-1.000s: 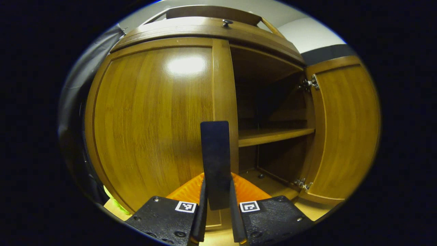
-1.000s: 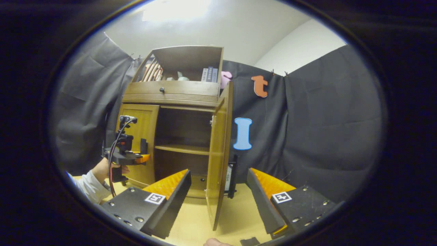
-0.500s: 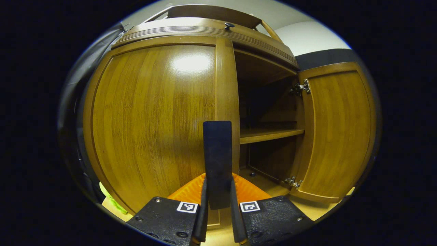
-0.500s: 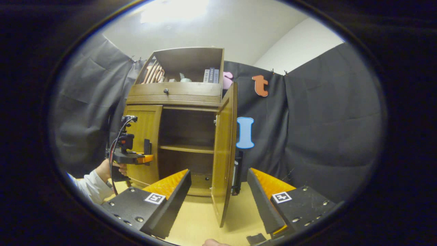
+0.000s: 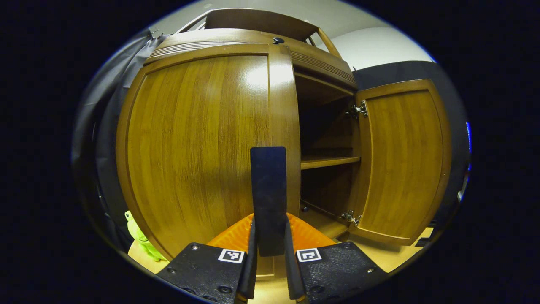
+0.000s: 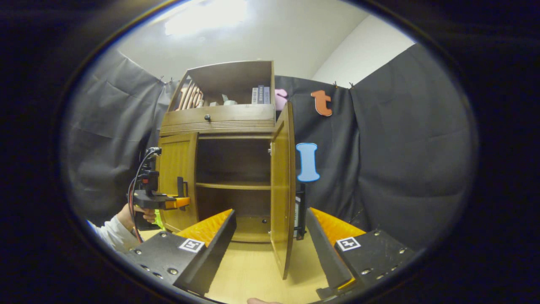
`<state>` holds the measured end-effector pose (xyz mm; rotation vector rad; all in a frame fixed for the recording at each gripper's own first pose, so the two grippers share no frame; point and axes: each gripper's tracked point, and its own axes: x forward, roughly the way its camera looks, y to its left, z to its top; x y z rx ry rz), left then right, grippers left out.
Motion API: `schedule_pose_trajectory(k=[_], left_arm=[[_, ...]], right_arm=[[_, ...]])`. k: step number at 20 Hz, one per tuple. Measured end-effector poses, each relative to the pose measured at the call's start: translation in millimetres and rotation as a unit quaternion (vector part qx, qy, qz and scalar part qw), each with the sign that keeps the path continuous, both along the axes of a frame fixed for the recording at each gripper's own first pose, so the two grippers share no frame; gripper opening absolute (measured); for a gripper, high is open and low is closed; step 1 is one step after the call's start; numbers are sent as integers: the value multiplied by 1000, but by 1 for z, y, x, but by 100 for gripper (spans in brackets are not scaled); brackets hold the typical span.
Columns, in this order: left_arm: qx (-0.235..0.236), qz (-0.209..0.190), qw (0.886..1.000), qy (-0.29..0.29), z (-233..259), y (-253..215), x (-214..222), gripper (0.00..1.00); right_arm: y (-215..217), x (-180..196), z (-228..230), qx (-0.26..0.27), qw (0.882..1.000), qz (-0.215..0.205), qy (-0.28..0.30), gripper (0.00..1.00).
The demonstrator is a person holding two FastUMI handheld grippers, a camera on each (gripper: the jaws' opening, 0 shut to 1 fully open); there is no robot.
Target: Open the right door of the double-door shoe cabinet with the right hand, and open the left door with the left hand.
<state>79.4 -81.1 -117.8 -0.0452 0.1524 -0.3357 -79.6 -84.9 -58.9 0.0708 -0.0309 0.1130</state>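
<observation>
left door's handle (image 5: 268,198) runs down between the fingers, its lower end hidden. green toy (image 5: 141,238) mostly tucked behind the left door (image 5: 198,139). top-shelf items (image 6: 228,96) too small to tell. sleeve (image 6: 110,234) cut off at the edge.

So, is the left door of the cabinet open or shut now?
Slightly open. In the left gripper view the left door stands out from the frame, its handle clamped in the left hand-held gripper. The right door is swung wide.
</observation>
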Motion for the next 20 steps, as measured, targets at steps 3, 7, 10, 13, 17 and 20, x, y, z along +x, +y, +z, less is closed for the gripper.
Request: schedule_pose_trajectory(k=[3, 7, 10, 13, 17, 20], left_arm=[[-5, -7, 1000, 2, 3, 5, -13, 31], [2, -5, 1000, 5, 2, 10, -27, 31], [3, -5, 1000, 5, 3, 16, -37, 31], [7, -4, 1000, 5, 3, 22, -50, 31], [19, -12, 1000, 16, 4, 33, -68, 31], [14, -15, 1000, 22, 5, 40, -79, 31]], right_arm=[[-4, -6, 4, -3, 1000, -10, -6, 98], [-3, -14, 12, 7, 1000, -11, -13, 98], [-2, -18, 17, 8, 1000, -11, -17, 98], [6, -21, 20, 10, 1000, -2, -19, 98], [14, -22, 22, -1, 1000, 2, -16, 98], [22, -27, 30, -3, 1000, 5, -19, 98]])
